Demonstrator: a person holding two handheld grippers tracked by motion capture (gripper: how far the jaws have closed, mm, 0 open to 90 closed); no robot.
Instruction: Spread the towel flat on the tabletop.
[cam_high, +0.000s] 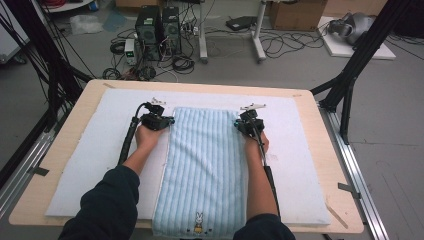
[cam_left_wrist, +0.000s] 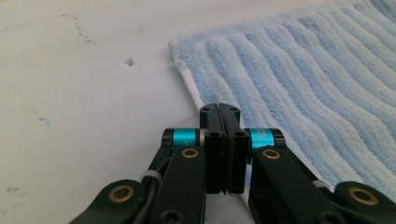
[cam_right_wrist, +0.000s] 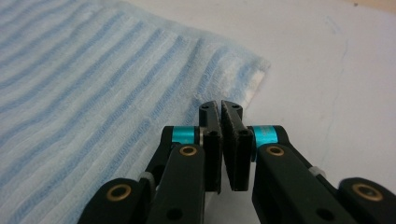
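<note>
Towel first: a long light-blue striped terry towel (cam_high: 205, 170) lies flat on a white padded mat (cam_high: 100, 165) that covers the pale wooden surface (cam_high: 60, 150), its near hem hanging just over the front edge, with a small embroidered rabbit (cam_high: 199, 220) stitched there. A person's dark sleeves and forearms come in on either side of it, running up to the far end where the work is.

Left tool (cam_left_wrist: 219, 109) sits at the towel's far left corner, its jaws brought together on the white-bound side edge of the cloth; from its own view the pinch looks to catch only the very border. Right tool (cam_right_wrist: 219, 107) is at the far right corner, jaws likewise drawn together, with a sliver of gap near the tips, and the hem seems to be between them, though I cannot say how much fabric is caught.

Judging from this, the step is gripping both far corners to fold the towel back towards the near hem. To do it well, both pinches should hold the full thickness of the hem, then rise together and evenly, so that the cloth stays square and neither corner slips out.

Pile is soft, looped and ribbed in lengthwise blue and pale bands; it will drape and drag on the mat. Mat is smooth and faintly scuffed. Beyond the surface lies a grey floor with computer towers (cam_high: 159, 30) and tangled cables.
</note>
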